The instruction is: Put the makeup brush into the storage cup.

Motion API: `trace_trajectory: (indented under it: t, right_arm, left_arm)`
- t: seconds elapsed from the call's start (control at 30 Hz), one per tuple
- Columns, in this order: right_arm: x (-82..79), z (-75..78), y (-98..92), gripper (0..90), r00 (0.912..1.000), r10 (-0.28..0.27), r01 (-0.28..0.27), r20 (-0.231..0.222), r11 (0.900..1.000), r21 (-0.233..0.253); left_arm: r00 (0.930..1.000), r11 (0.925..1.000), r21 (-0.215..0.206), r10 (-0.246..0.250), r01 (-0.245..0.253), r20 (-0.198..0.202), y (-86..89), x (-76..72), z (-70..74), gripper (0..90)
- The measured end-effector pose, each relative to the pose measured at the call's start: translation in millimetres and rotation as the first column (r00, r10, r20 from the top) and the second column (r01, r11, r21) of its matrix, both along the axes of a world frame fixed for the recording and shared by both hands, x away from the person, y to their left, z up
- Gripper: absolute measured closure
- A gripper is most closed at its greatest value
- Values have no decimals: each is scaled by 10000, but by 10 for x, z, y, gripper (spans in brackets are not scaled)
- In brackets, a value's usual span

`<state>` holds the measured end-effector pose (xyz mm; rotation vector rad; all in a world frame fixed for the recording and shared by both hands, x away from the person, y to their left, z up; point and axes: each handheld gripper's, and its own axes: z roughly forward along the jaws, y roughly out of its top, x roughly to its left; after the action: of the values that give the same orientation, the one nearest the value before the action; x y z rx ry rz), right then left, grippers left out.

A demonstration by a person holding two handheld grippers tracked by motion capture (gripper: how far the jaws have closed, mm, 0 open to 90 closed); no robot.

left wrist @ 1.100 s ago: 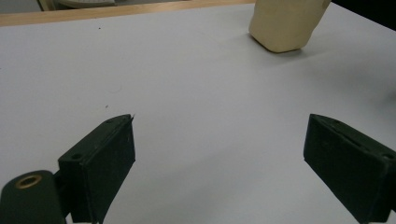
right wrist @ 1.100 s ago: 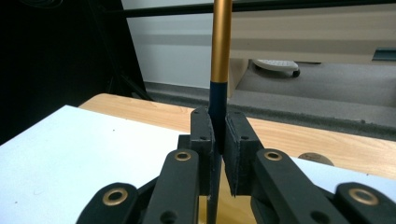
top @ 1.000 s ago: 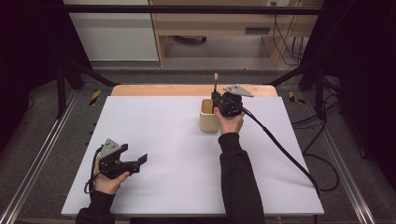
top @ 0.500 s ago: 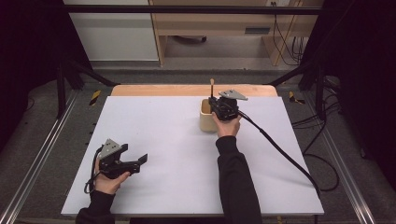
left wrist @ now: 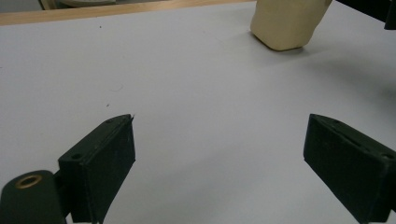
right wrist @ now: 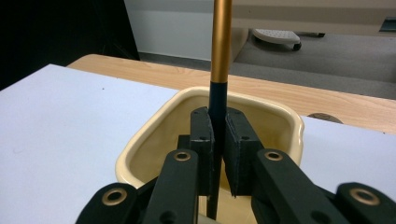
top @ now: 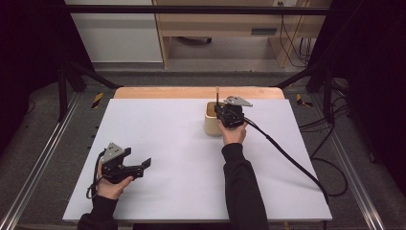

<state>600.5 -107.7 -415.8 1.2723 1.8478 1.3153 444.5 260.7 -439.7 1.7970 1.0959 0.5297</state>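
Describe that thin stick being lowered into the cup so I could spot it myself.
On the white table, find the cream cup near the far edge. The right claw pinches a slim upright stick above it: black lower shaft, orange-gold upper part.

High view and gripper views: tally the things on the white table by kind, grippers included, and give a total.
Cream cup: 1
Black-and-gold stick, held upright over the cup: 1
Grippers: 2, the left gripper open above the table, the right gripper shut on the stick
Total: 4
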Motion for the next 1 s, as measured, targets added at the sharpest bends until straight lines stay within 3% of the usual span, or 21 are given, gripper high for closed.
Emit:
trace_trajectory:
  t: [0.23,0.43,0.67,1.0]
  right_arm:
    - [-14,1,4,787,9998,-77,75,-199,9999,-99]
    - [-70,60,-8,738,10000,-9,10,37,9999,-104]
    - [-257,208,-105,555,9991,221,-226,356,9997,136]
    - [-647,347,-265,340,9942,883,-874,622,9960,-177]
  left_arm:
    - [10000,10000,-2,1,-1,-6,0,2,-2,85]
    - [10000,10000,-12,19,-18,7,1,0,-2,85]
    - [10000,10000,-5,21,-21,5,-3,-1,-1,85]
    - [10000,10000,25,15,-15,30,-18,-7,4,84]
